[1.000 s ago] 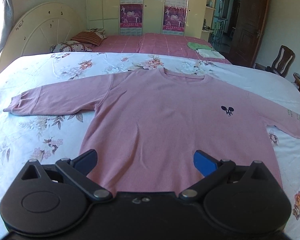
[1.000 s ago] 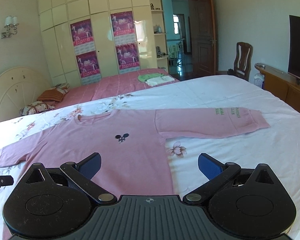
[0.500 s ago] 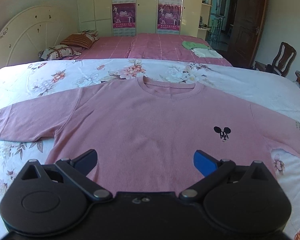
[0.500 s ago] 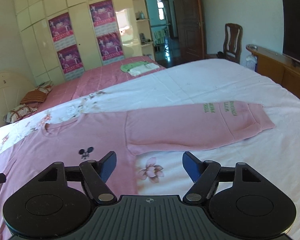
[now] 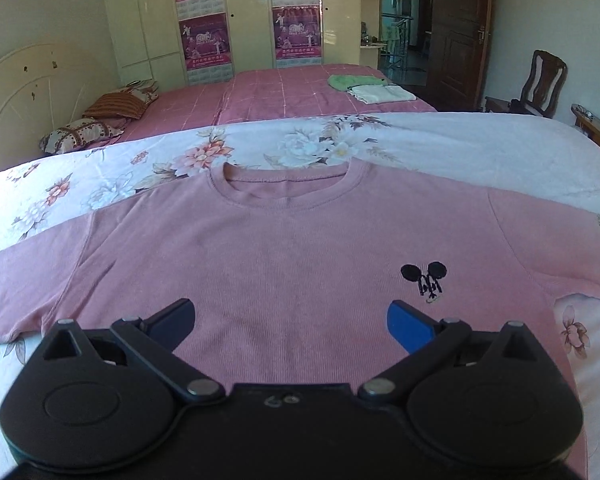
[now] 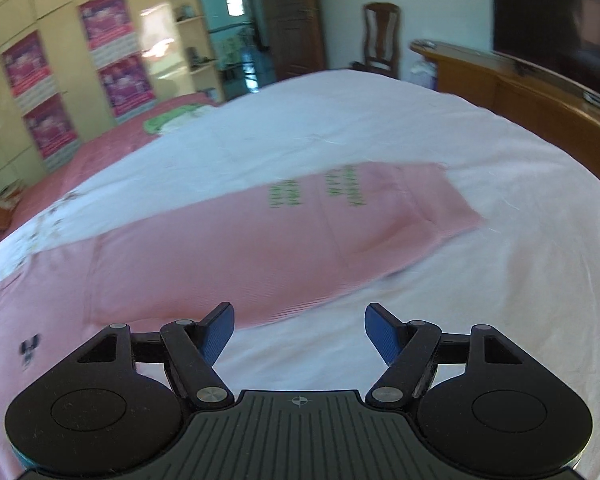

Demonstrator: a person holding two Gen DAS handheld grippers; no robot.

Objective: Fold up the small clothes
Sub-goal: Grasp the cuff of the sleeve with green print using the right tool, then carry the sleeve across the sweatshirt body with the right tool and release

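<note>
A pink long-sleeved top point(image 5: 284, 256) lies flat on the bed, front up, with a small black mouse logo point(image 5: 424, 278) on the chest and its round collar point(image 5: 284, 184) at the far side. My left gripper point(image 5: 290, 320) hovers over the chest, open, nothing between its blue pads. In the right wrist view the top's right sleeve point(image 6: 300, 236) stretches out across the white sheet, with green lettering point(image 6: 320, 192) near the cuff. My right gripper point(image 6: 298, 328) is open just above the sleeve's near edge, holding nothing. This view is blurred by motion.
The floral bedspread point(image 5: 160, 168) covers the bed. A second bed with a pink cover point(image 5: 284, 92) carries folded green and white cloths point(image 5: 368, 88) and pillows point(image 5: 100, 120). A wooden footboard point(image 6: 520, 92) and chair point(image 6: 380, 36) stand on the right.
Both grippers have moved rightward and lower over the top. The right gripper's jaws narrowed from fully wide, and it now faces the right sleeve. The left one now faces the collar and chest.
</note>
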